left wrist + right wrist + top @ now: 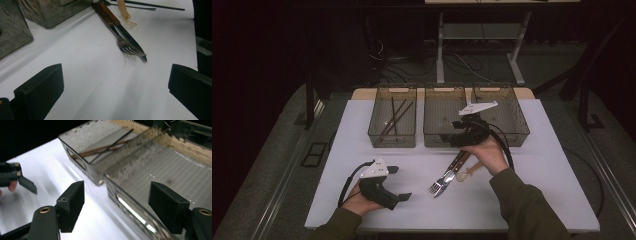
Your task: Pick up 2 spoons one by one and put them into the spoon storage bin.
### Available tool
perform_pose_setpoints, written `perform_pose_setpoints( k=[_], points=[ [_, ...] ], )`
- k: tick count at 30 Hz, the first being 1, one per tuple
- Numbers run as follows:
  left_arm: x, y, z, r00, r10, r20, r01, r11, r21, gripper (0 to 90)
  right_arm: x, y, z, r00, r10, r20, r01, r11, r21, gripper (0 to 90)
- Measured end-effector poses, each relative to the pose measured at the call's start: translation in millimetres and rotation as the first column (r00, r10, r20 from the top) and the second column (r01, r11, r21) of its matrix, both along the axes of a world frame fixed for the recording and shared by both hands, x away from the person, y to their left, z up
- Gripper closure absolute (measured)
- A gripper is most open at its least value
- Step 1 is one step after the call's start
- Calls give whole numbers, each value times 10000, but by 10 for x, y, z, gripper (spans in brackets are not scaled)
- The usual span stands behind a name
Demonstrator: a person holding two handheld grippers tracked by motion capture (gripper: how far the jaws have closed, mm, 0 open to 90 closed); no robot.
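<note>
The right claw (451,134) stands open and empty over the near rim of the middle bin (443,141). The fork (446,176) and knife (452,172) lie behind it on the tabletop (537,165). The left claw (398,182) is open, with bare tabletop ahead up to the fork's tines.

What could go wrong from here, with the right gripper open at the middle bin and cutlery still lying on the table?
1. The right gripper hangs open, holding nothing, at the middle bin's near wall; a low pass could knock or shift the bin.
2. The fork and knife lie overlapping, so a pinch might lift both, or drop one.
3. The right gripper's cable trails near the cutlery handles and could drag them.
</note>
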State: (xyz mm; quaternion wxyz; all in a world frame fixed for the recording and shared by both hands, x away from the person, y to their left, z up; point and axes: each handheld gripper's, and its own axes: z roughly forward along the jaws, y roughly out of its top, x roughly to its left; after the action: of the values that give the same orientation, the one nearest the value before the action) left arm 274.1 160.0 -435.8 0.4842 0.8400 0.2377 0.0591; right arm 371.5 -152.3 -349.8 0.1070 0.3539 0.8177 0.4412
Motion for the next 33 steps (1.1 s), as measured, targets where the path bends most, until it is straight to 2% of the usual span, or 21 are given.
perform_pose_setpoints(
  k=[12, 18, 26, 33],
  points=[
    [13, -14, -3, 10000, 61, -34, -61, 10000, -40, 0, -230, -503, -172, 9981, -600, -106, 600, 9982, 76, 291],
    [31, -17, -5, 9999, 125, -43, -126, 9999, -116, 0, -387, -705, -278, 9972, -740, -116, 740, 9973, -20, 292],
    [10, -11, -10, 9998, 168, -112, -167, 9998, 64, 0, -554, -966, -414, 9952, -977, -98, 976, 9951, -145, 312],
    [14, -2, -2, 9998, 168, -121, -168, 9999, -22, 0, -716, -1175, -515, 9920, -1228, -289, 1224, 9924, -151, 316]
  ],
)
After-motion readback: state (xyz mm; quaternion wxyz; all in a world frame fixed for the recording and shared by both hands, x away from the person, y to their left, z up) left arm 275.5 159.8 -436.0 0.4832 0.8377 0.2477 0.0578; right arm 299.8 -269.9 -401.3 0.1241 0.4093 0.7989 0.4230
